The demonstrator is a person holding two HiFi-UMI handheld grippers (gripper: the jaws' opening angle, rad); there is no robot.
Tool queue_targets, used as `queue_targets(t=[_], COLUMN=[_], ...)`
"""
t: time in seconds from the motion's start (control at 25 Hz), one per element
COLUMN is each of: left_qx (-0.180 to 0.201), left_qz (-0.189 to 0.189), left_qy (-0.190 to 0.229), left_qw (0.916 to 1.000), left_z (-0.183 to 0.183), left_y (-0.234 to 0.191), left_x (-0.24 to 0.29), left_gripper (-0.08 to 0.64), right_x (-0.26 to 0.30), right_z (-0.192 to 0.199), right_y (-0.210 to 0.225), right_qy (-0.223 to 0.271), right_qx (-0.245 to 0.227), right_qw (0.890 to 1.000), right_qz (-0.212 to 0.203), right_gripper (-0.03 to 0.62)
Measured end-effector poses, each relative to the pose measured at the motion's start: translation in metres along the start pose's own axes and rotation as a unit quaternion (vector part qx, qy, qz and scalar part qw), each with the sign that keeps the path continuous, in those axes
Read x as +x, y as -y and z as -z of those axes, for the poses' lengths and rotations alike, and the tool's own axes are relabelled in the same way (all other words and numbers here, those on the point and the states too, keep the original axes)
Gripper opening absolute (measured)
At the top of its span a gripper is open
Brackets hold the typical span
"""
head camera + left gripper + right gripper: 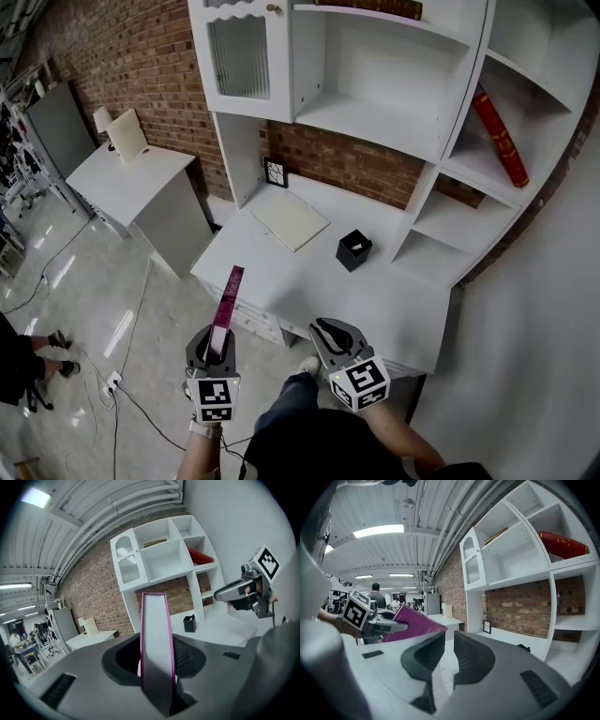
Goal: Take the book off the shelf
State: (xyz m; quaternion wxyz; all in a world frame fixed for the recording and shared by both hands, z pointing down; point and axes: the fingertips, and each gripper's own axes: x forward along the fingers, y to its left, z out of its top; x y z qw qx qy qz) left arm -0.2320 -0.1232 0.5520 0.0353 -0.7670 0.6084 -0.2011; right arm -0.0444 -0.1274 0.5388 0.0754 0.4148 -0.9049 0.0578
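Note:
My left gripper (217, 343) is shut on a thin magenta-covered book (228, 302), which stands up out of the jaws over the floor in front of the desk. In the left gripper view the book (157, 639) rises edge-on between the pads, its white pages facing me. My right gripper (329, 331) hangs beside it at the desk's front edge, jaws together with nothing between them. The right gripper view shows the left gripper (389, 626) with the book (415, 625). A red book (499, 139) leans in the right compartment of the white shelf unit (375, 117).
On the white desk (384, 295) lie a cream pad (290, 221), a black pen holder (353, 250) and a small framed picture (276, 172). Another book (370, 7) lies on the top shelf. A side table (141, 183) with a lamp stands left. A person (14, 361) stands at far left.

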Motion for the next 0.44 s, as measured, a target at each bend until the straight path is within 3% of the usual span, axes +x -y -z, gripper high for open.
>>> queue_targets(t=[0.44], left_qx=[0.004], left_qz=[0.003], left_qy=[0.003], left_qw=[1.0], left_z=[-0.005], left_y=[0.015], left_x=[0.002], left_gripper=[0.144], right_x=[-0.013], right_z=[0.003], right_y=[0.012], right_qy=[0.001], right_qx=[0.006], right_qw=[1.0], right_qz=[0.01], right_gripper=[0.055])
